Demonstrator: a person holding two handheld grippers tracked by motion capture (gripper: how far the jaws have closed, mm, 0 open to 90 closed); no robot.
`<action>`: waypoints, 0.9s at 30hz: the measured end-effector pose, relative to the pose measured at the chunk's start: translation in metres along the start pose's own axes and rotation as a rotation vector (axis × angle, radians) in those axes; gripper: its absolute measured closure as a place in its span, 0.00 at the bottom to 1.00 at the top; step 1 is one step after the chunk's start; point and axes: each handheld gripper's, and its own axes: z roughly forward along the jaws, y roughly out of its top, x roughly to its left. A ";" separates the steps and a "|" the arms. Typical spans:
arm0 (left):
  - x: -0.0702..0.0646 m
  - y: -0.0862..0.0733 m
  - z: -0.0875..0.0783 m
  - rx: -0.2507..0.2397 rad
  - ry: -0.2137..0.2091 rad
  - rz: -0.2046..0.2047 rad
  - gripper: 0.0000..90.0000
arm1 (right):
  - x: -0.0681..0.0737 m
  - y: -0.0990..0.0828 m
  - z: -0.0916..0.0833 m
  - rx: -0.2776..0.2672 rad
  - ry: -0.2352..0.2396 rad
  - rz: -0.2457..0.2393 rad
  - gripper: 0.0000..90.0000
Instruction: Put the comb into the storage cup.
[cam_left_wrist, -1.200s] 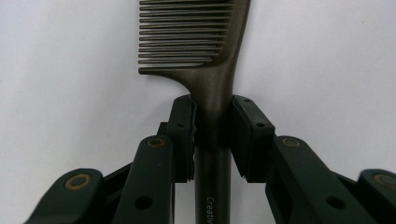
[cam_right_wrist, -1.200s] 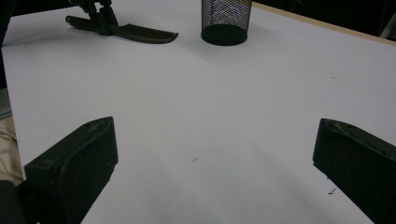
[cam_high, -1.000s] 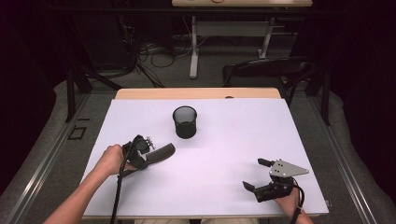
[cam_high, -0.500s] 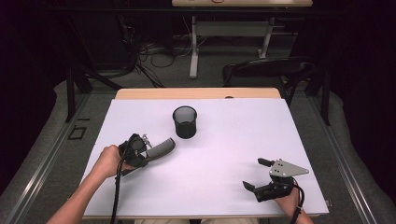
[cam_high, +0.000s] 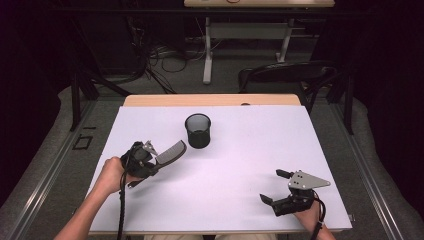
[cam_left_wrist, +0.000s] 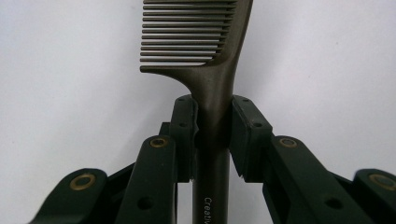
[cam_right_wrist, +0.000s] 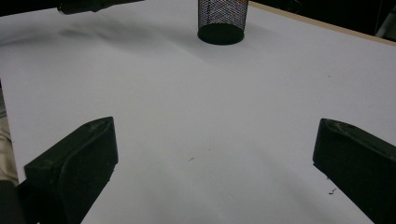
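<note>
Table surface: a white rectangular tabletop (cam_high: 230, 180) with a light wooden strip along its far edge.

Left gripper (cam_high: 150, 159): held in the person's left hand (cam_high: 111, 175) over the near-left part of the tabletop. Its two black jaws are closed on the handle of a dark grey plastic comb (cam_high: 171, 151). In the left gripper view the jaw pads press against both sides of the comb handle (cam_left_wrist: 212, 116), just below the toothed section; the teeth extend beyond the jaws, and white lettering is partly visible on the lower handle. In the high view the comb points from the gripper toward the far right, its free end near, but apart from, a black wire-mesh cylindrical cup (cam_high: 198, 130). Whether the comb end touches the tabletop cannot be determined.

Black wire-mesh cylindrical cup: stands upright on the far-centre part of the tabletop, open end up. In the right gripper view it appears at the top (cam_right_wrist: 222, 21), with the comb end at the upper left.

Right gripper (cam_high: 277, 186): held in the person's right hand (cam_high: 307, 212) at the near-right part of the tabletop, with a grey three-cornered plate (cam_high: 306, 181) on top. Its jaws are spread wide apart with nothing between them; bare white tabletop lies between the two pads (cam_right_wrist: 77, 158) in the right gripper view. It is well apart from the cup and the comb
</note>
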 end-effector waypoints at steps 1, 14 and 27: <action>0.000 0.000 0.000 -0.011 -0.001 -0.002 0.80 | 0.000 0.000 0.000 -0.004 0.000 -0.001 0.00; -0.003 -0.010 -0.010 -0.185 0.025 -0.062 0.80 | -0.001 0.000 -0.001 -0.006 -0.003 -0.001 0.00; -0.007 -0.018 -0.010 -0.312 0.062 -0.113 0.80 | -0.001 0.000 -0.001 -0.005 -0.002 -0.002 0.00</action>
